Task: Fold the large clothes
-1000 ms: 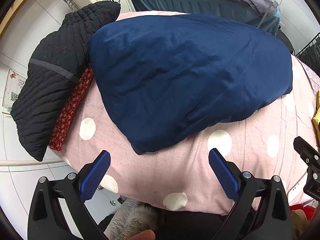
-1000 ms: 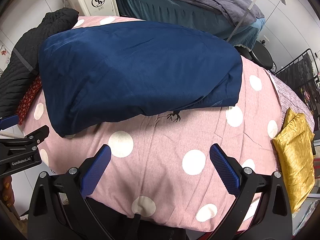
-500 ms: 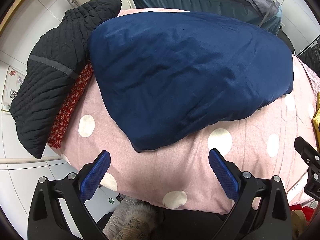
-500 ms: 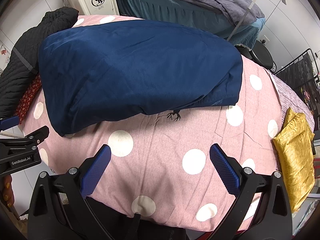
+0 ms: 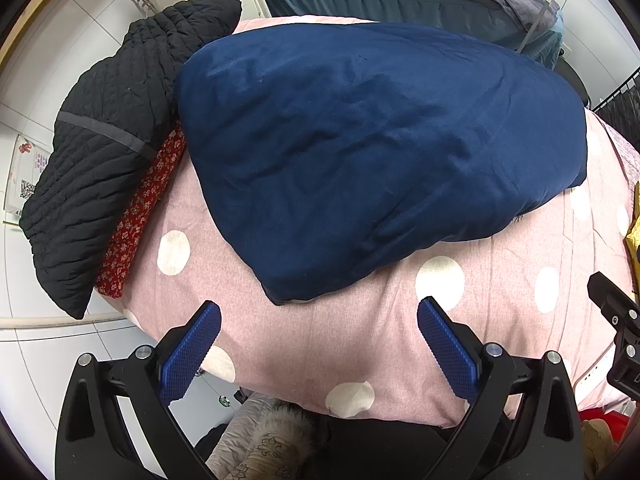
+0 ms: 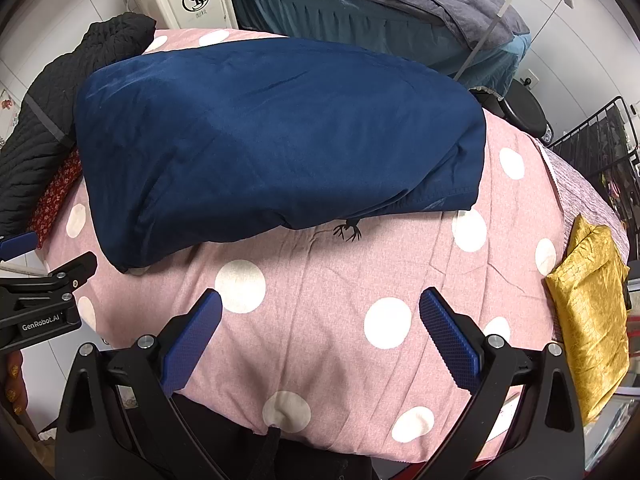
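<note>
Navy garment (image 5: pixel 380 152), folded into thick slab, seen across far half of pink polka-dot bedcover (image 6: pixel 320 300), left end against black quilted coat (image 5: pixel 108 140) at left edge. Left gripper (image 5: pixel 318 344) and right gripper (image 6: pixel 320 336) held spread wide, empty, above near edge. Cloth judged soft, bulky, fairly light, slippery-looking; best taken at near left corner and right hem.
</note>
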